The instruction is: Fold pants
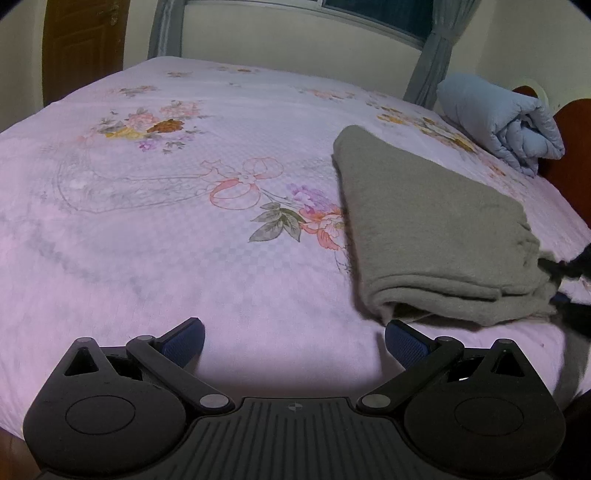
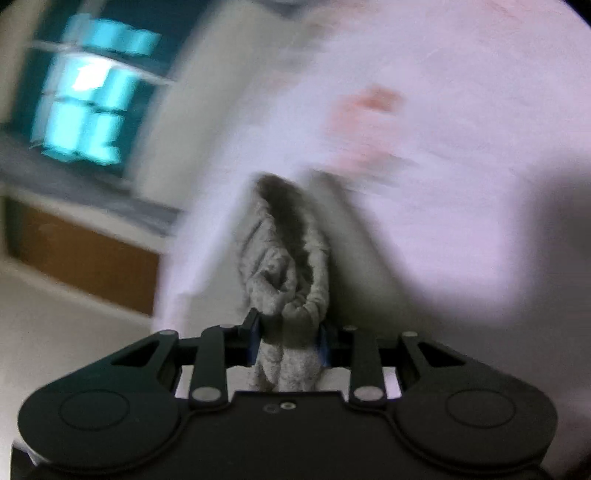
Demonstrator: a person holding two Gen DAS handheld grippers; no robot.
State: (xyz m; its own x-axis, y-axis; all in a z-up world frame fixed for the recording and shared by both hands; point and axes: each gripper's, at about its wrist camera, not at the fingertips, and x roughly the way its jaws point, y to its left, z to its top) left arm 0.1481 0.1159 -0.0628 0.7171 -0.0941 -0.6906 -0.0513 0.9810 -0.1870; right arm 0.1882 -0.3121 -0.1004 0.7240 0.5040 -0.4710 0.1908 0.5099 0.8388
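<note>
Right gripper [image 2: 288, 338] clamps a bunched end of the grey fleece pants [image 1: 436, 229]; left gripper [image 1: 294, 341] gapes wide, holding nothing.
Folded, the pants lie near the right edge of the pink floral bedsheet [image 1: 166, 229]; the right view is blurred, apparently mid-swing.

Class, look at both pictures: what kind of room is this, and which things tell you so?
Most likely a bedroom. The pants lie on a bed with a flowered sheet, a rolled blue quilt sits by the headboard, and a curtained window is behind.
</note>
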